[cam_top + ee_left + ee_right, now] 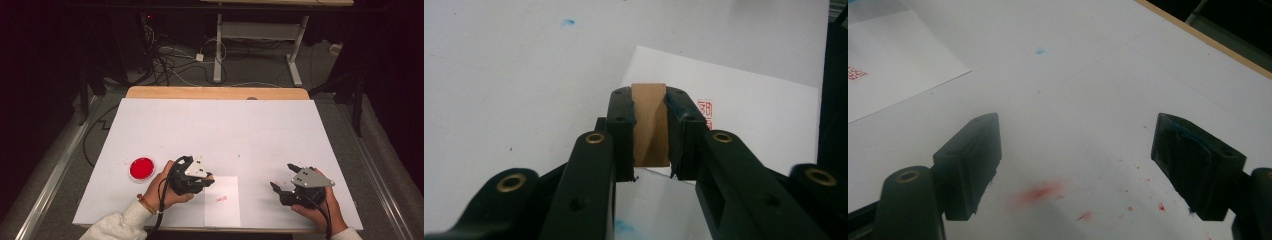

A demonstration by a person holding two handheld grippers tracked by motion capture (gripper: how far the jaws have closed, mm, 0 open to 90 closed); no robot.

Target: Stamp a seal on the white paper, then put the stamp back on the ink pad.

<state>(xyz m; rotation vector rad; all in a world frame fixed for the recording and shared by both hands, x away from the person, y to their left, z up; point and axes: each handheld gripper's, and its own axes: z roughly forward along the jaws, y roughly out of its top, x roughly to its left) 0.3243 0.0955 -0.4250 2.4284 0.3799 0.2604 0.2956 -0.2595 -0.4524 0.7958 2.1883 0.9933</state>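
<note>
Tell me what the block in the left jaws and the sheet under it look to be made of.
The block looks like bare, matte wood: tan, with faint grain. The sheet looks like plain white paper: thin, flat, with a red stamp mark printed on it.

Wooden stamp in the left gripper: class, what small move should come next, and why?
Probably carry the wooden stamp back to the red ink pad and set it down. The left gripper is shut on it above the paper sheet, which already bears a red imprint. The right gripper is open, idle.
</note>
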